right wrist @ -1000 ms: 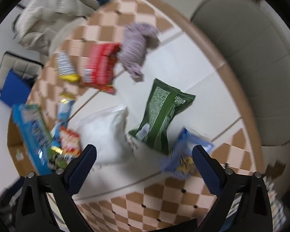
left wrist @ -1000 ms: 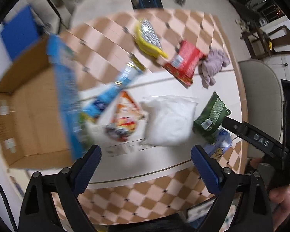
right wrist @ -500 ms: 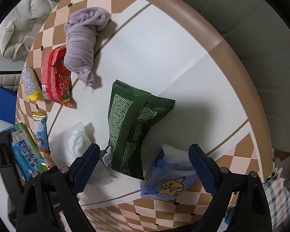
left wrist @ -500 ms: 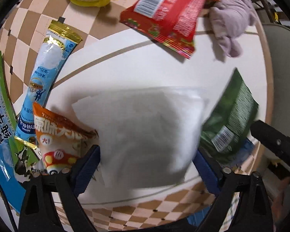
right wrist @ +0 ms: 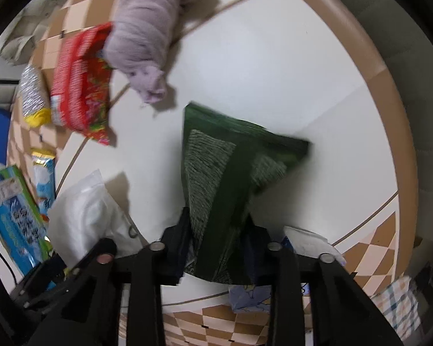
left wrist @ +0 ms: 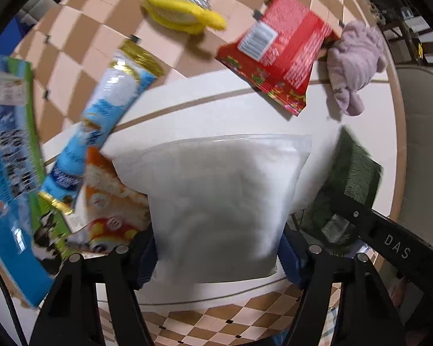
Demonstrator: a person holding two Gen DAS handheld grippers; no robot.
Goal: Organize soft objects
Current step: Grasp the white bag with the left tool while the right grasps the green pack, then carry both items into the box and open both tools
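Note:
A clear bag of white stuffing (left wrist: 216, 196) lies on the round table (right wrist: 274, 57). My left gripper (left wrist: 217, 256) points down over the bag's near end. Its jaws are closing, with one blue pad at each side of the bag and no visible squeeze. My right gripper (right wrist: 216, 248) is shut on the near end of a green snack bag (right wrist: 225, 173), which creases between the pads. The green bag (left wrist: 352, 178) also shows in the left wrist view, behind the right gripper's black body. A purple soft cloth bundle (right wrist: 147, 28) lies farther back.
A red packet (left wrist: 277, 49), a yellow and silver packet (left wrist: 178, 0), a blue tube packet (left wrist: 109, 101) and an orange snack bag (left wrist: 109, 201) lie to the left and behind. A blue-green carton (left wrist: 8, 173) stands at far left. A pale blue tissue pack (right wrist: 251, 297) sits under the right gripper.
Both grippers have come down close to the table. The right jaws have shut on the green bag. The left jaws have narrowed around the white bag.

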